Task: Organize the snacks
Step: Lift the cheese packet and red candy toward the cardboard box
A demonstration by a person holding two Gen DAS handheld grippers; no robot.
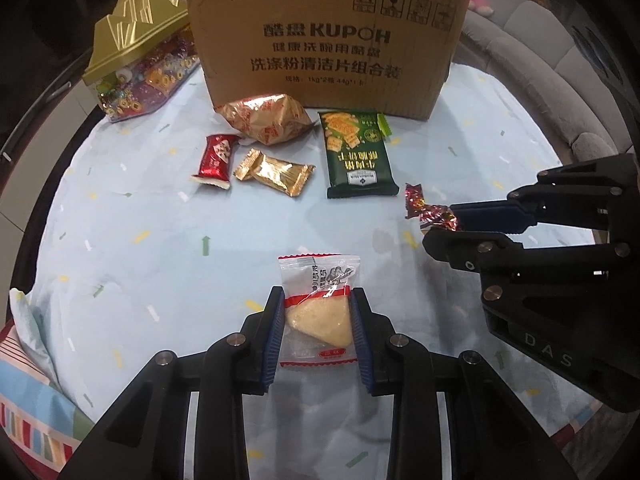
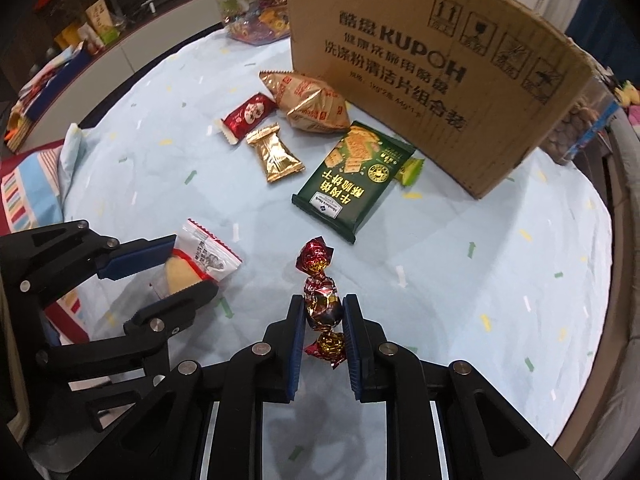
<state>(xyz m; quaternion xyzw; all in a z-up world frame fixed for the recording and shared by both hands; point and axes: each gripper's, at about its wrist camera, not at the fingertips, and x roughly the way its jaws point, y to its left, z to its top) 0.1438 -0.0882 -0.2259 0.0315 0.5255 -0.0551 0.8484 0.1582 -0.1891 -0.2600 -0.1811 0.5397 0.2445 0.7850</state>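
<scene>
- On the blue cloth (image 1: 140,240), near edge: left gripper (image 1: 318,312) pinching the clear packet (image 1: 320,304) w/ a pale wedge-shaped cake inside, pads on both side edges.
- Right gripper (image 2: 323,316) pressed tight on the foil candy (image 2: 322,300), clamped at the fat middle; twisted ends stick out above and below the pads.
- Candy looks slightly off the cloth, can't confirm. Packet: can't tell if lifted.
- Handling, my guess: both light. Packet film slippery and soft, cake prob crumbly, so grip across the cake, not the loose film. Candy foil crinkly, core firm; hold the middle, not the twists.
- Further back, untouched: red packet (image 1: 214,160), gold packet (image 1: 276,174), gold bag (image 1: 266,118), green cracker pack (image 1: 358,156), all in front of the cardboard box (image 1: 328,40).
- Hard to see: box inside hidden from both cams. Small green wrapper (image 2: 410,171) half tucked behind cracker pack. Gold-lid candy tub (image 1: 140,60) cut off in right view.
</scene>
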